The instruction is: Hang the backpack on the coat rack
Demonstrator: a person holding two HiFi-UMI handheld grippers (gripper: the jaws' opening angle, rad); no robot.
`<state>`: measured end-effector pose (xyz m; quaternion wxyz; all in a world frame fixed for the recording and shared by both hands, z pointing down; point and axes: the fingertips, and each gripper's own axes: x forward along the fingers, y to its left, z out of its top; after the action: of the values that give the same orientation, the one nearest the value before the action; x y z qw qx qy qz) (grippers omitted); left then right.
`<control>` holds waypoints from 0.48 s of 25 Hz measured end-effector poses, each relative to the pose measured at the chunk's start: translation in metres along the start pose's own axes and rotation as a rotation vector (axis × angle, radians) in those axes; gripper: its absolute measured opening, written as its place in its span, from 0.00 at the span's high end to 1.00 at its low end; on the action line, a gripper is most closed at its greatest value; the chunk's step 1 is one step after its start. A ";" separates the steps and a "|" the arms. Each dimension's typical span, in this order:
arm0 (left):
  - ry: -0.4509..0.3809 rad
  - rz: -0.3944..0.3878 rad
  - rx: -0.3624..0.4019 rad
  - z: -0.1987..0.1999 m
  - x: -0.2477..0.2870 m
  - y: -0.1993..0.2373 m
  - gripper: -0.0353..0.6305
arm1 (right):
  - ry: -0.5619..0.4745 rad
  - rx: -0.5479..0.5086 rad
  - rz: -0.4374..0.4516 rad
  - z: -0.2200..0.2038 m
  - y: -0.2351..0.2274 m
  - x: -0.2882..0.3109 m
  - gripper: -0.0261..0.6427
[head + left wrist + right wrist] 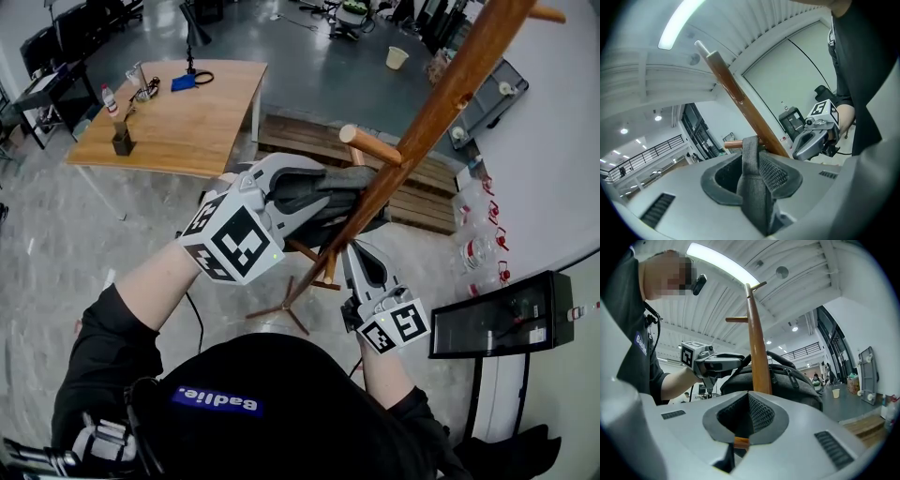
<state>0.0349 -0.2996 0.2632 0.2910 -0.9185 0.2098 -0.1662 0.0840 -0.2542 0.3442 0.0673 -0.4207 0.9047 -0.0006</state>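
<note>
The brown coat rack pole (441, 94) slants across the head view with a peg (370, 145) sticking out to the left. The dark grey backpack (333, 214) hangs against the pole under that peg. My left gripper (305, 187) reaches into its top. In the left gripper view the grey carry strap (752, 187) stands between the open jaws, its top against a peg (736, 144). It leans on the right pad, with a gap on the left. My right gripper (354, 248) points up at the pole from below. Its pads look closed, with the pole (757, 343) just beyond the tips.
A wooden table (178, 112) with bottles and small items stands at the far left. A wooden pallet (300, 141) lies behind the rack. A black screen on a stand (502, 314) is at the right. The rack's legs (281, 305) spread over the grey floor.
</note>
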 end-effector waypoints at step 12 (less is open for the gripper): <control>-0.181 -0.050 -0.229 0.001 -0.062 -0.032 0.77 | 0.026 -0.012 -0.057 -0.006 0.042 -0.016 0.97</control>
<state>-0.0079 -0.2452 0.2704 0.1978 -0.9619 0.1774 -0.0647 0.0612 -0.2155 0.3493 0.0530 -0.4465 0.8932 -0.0028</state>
